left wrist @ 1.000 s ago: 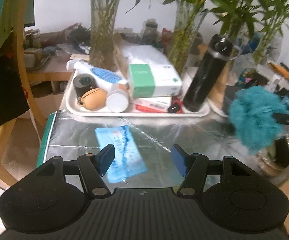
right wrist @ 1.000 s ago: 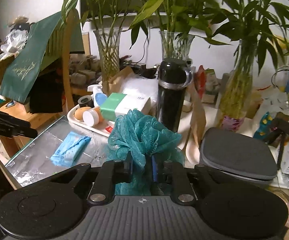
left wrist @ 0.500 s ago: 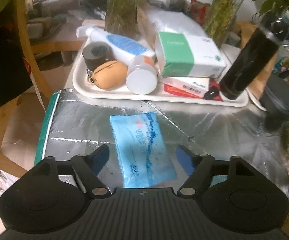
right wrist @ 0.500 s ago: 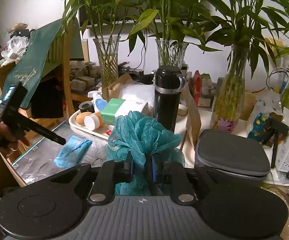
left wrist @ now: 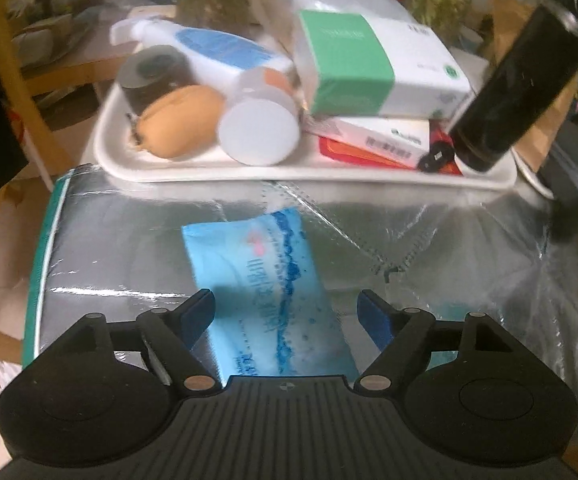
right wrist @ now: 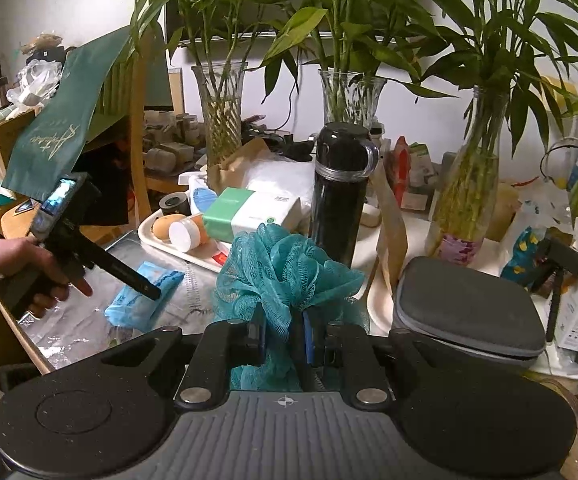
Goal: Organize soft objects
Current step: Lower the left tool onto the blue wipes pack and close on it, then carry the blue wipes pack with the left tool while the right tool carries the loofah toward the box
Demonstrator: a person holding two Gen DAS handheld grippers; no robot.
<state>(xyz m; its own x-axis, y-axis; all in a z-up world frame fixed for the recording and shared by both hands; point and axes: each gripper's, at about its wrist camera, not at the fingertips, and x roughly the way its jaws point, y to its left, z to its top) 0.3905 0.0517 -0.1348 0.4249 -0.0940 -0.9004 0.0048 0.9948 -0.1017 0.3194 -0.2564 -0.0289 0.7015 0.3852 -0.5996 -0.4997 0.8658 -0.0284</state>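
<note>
A light-blue soft tissue pack (left wrist: 265, 288) lies flat on the silver foil mat (left wrist: 449, 280). My left gripper (left wrist: 285, 304) hangs just above it, tilted steeply down, jaws wide open astride the pack's near half, pads not touching it. In the right wrist view a hand (right wrist: 29, 264) holds that left gripper (right wrist: 151, 290) over the same pack (right wrist: 137, 308). My right gripper (right wrist: 285, 336) is shut on a teal mesh bath pouf (right wrist: 285, 264), held up off the table; the pouf bulges above the pads.
A white tray (left wrist: 249, 176) beyond the pack holds a lotion bottle, a jar, a tan pouch, boxes and a black flask (left wrist: 517, 92). A grey zip case (right wrist: 465, 312) sits at right. Glass vases with bamboo line the back. A wooden chair (left wrist: 5, 60) stands left.
The left gripper dropped toward the blue pack and tipped downward, its jaws spreading wider around it. The right gripper and the pouf stayed where they were.
</note>
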